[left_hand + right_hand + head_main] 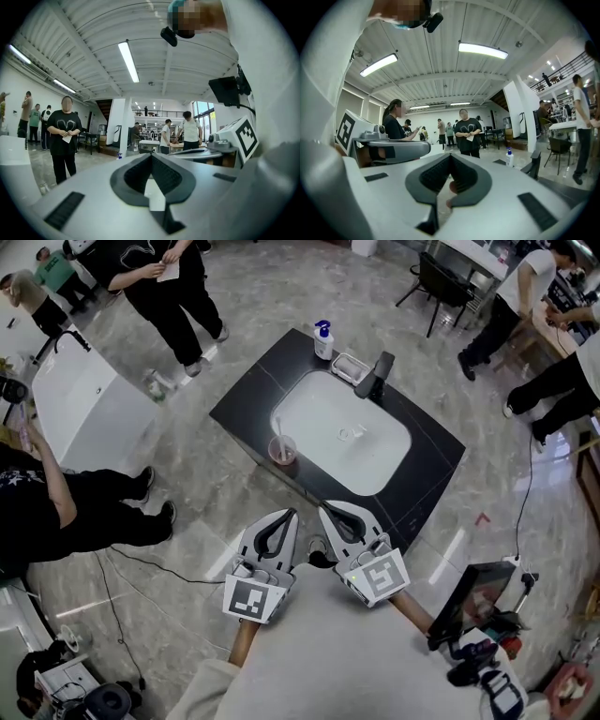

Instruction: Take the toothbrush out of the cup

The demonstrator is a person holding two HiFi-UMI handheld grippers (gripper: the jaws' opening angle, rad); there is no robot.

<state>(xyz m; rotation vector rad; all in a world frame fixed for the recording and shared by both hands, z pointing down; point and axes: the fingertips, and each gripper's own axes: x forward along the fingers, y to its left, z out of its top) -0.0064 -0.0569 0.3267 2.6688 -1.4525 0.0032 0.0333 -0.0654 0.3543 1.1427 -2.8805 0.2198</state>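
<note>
A clear pink cup [282, 452] stands on the near-left rim of the dark counter [246, 401], beside the white sink basin [342, 432]. A pale toothbrush [277, 431] stands upright in it. Both grippers hang side by side in front of the counter, short of the cup and pointing level toward it. My left gripper [292, 514] [151, 155] is shut with nothing in it. My right gripper [324, 509] [450, 154] is also shut and empty. In the right gripper view a pinkish blur shows low through the slot between the jaws.
A blue-topped soap bottle [323, 339] [509, 158], a soap dish [350, 368] and a black faucet [378, 378] stand at the counter's far side. A white fixture [84, 409] stands left, with a seated person [56, 493] near it. A monitor stand [473, 601] is at right.
</note>
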